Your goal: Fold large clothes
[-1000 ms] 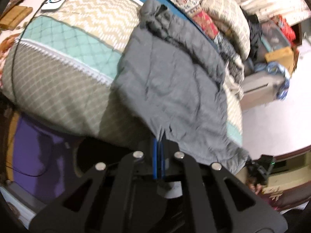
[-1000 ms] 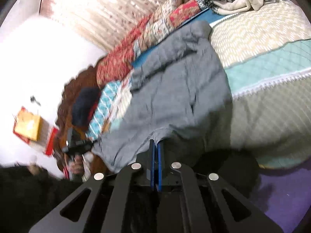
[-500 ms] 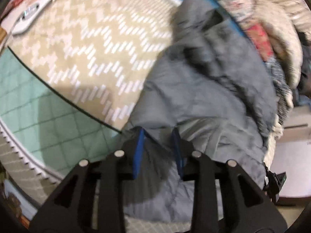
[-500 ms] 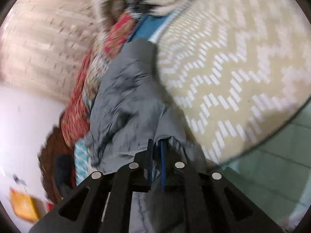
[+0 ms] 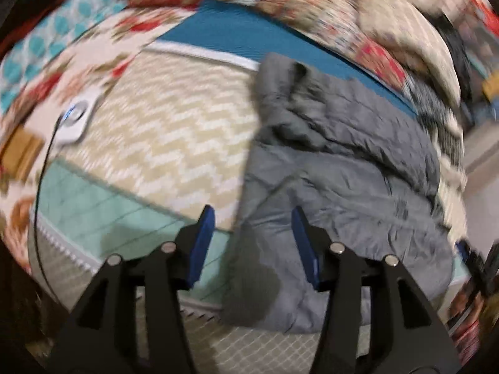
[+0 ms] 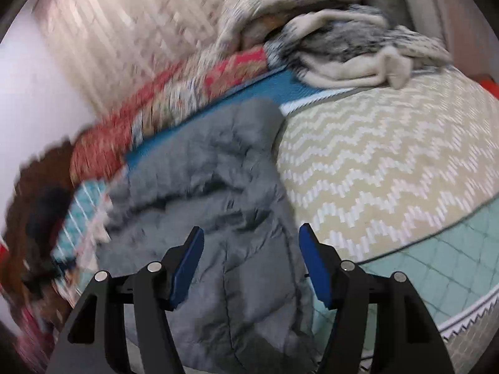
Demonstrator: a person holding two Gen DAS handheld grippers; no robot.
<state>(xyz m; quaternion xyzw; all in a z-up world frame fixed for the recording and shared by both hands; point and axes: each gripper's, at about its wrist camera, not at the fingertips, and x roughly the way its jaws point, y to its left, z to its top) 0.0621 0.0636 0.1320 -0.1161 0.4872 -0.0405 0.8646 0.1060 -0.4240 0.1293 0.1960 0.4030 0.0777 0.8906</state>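
on zigzag bedspread [image 5: 174,143], grey garment [image 5: 336,187]

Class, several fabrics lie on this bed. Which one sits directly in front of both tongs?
The plain grey garment, crumpled on the zigzag bedspread. The knitted clothes pile lies farther back, patterned rather than plain.

A bed [image 6: 389,162] with a chevron-patterned cover fills the room, a pale patterned wall [image 6: 124,31] rising behind it.

Left gripper [image 5: 252,244], right gripper [image 6: 249,263]: fingers just opened, apart, gripping nothing, angled downward.
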